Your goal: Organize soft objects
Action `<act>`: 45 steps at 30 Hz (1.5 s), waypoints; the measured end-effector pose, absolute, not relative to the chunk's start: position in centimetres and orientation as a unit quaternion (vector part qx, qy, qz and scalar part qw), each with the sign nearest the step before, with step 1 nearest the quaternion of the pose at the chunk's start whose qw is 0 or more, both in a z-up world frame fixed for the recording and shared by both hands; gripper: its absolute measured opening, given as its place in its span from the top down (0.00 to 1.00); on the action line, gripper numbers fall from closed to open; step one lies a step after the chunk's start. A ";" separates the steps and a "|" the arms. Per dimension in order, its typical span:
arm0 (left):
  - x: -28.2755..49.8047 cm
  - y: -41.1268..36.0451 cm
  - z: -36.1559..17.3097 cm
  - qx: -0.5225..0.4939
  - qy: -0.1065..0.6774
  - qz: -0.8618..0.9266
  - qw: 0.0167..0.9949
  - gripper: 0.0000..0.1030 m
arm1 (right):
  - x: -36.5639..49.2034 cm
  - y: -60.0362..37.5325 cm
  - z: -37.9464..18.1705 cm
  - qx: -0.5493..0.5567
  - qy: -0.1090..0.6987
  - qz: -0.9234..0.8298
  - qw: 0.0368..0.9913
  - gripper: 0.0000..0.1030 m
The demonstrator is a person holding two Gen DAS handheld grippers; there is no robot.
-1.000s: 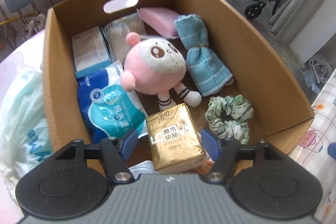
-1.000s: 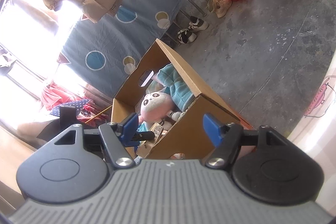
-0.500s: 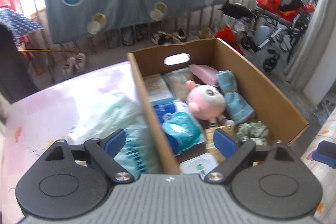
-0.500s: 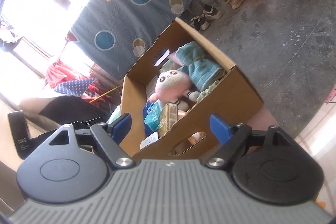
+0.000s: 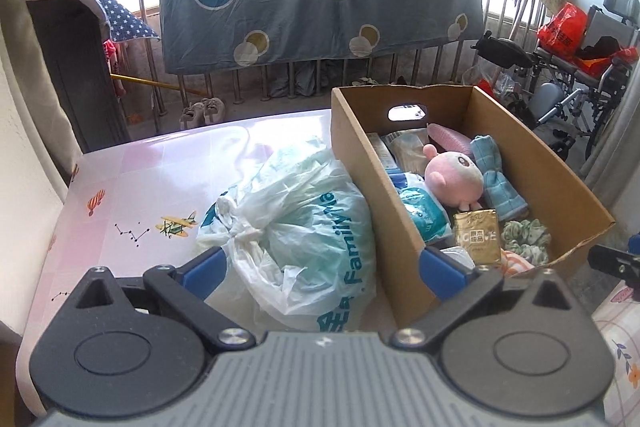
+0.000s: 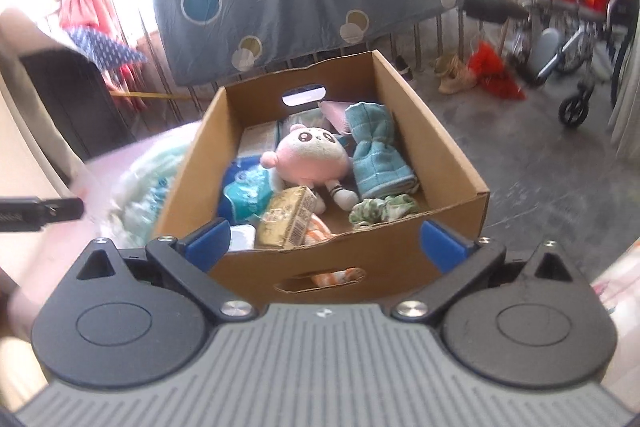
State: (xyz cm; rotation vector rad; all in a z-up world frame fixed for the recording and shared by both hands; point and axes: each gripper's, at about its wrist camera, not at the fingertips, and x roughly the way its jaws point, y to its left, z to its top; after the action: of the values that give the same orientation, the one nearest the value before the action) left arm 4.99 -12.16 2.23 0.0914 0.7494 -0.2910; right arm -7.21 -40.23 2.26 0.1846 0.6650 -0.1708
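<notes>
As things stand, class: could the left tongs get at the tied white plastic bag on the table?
Probably yes. The white plastic bag lies outside the cardboard box, right ahead of the left tongs, whose jaws are opening with nothing between them.

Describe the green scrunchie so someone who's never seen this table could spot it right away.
Find the open cardboard box at the table's edge, beside the tied white plastic bag. Look in its near corner on the side away from the bag, just in front of the rolled blue towel. The scrunchie is the small ruffled ring of pale green and white fabric there, the only ring-shaped thing in the box.
</notes>
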 end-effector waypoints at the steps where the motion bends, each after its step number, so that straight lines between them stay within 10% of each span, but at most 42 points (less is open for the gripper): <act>1: 4.9 -12.0 2.2 0.044 0.368 -0.138 0.919 0.00 | -7.1 -39.8 2.2 0.075 0.328 -0.086 0.938 0.01; 45: 3.4 -11.8 0.5 0.067 0.425 -0.076 0.899 0.00 | -4.4 -36.1 1.4 0.071 0.392 -0.048 0.916 0.01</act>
State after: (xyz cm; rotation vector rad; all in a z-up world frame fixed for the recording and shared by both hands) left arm 3.36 -11.79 0.48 0.1390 0.8803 -0.1580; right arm -4.36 -36.11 1.41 0.1465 0.8060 -0.0990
